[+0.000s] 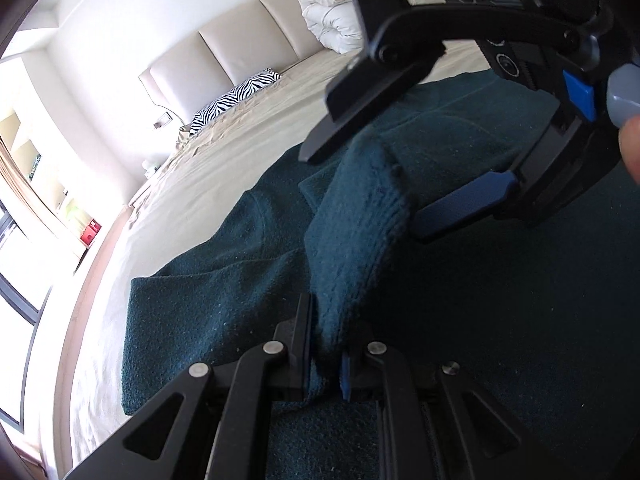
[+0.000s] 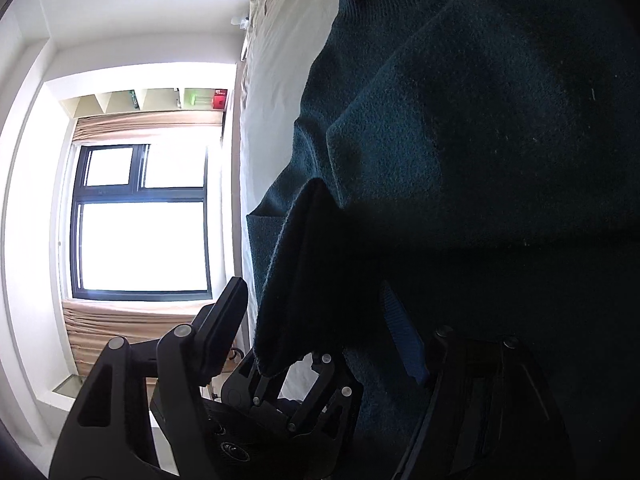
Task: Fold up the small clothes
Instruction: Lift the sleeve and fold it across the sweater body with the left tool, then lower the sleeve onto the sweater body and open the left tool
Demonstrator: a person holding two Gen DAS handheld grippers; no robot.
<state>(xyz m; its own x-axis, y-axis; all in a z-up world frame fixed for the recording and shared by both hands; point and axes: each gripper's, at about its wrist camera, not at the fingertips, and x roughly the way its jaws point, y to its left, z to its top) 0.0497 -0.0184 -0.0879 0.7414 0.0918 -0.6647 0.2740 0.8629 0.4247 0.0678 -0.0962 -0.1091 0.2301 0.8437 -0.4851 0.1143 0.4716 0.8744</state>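
Note:
A dark teal knit sweater lies spread on a beige bed. My left gripper is shut on a ribbed edge of the sweater and holds it lifted off the rest. My right gripper shows in the left wrist view, hovering open around the raised fold, one black finger above and one blue pad below. In the right wrist view the sweater fills the right side, and a raised flap hangs between my open right gripper fingers. The left gripper holds that flap's tip.
A zebra-print pillow and a white duvet lie at the head of the bed by the padded headboard. A window with curtains and a shelf stands beyond the bed's edge.

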